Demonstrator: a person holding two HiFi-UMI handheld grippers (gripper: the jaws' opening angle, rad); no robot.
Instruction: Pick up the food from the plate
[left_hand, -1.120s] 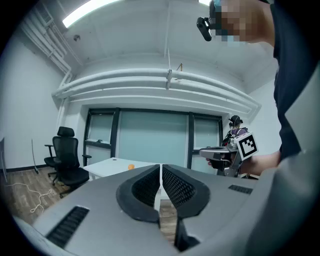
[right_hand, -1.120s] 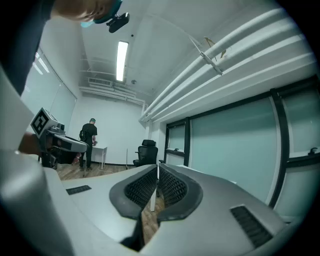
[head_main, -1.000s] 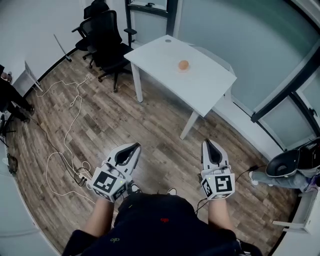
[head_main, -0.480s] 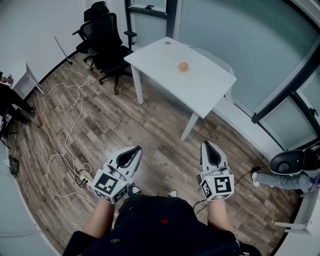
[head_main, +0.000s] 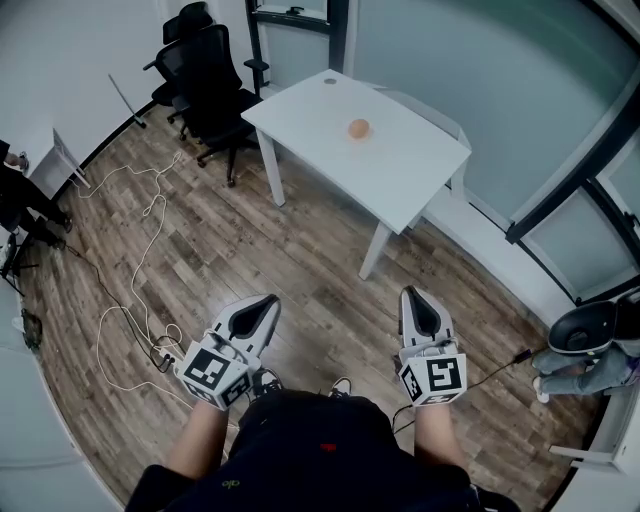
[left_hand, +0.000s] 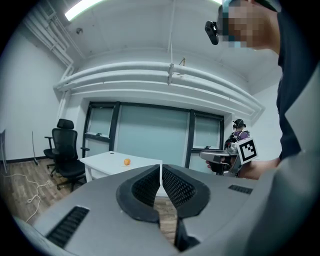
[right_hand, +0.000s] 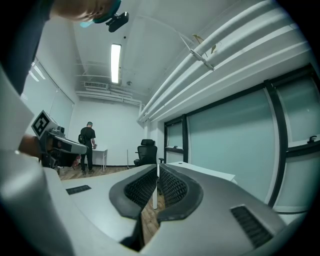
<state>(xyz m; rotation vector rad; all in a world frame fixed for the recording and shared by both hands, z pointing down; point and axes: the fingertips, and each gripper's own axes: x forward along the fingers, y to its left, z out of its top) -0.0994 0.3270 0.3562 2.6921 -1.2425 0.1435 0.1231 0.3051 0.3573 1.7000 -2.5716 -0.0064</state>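
While the food (head_main: 359, 128) sits far off, left gripper (head_main: 266, 300) and right gripper (head_main: 416, 296) hang shut

Because the small orange food lies on the white tabletop (head_main: 410, 175) in the upper middle of the head view, well apart from both grippers at the bottom of the frame, the step in hand looks like the approach, with no reach begun. Any plate under the food is too faint to make out. At lower left, the left gripper has its jaws together with nothing between them. At lower right, the right gripper is likewise closed and empty. Wood floor (head_main: 300, 260) fills the middle of the frame between them and the tabletop. Next, I judge, the person must walk up to the tabletop, bring one gripper level with the food, part its jaws wider than the food, and only then close on it
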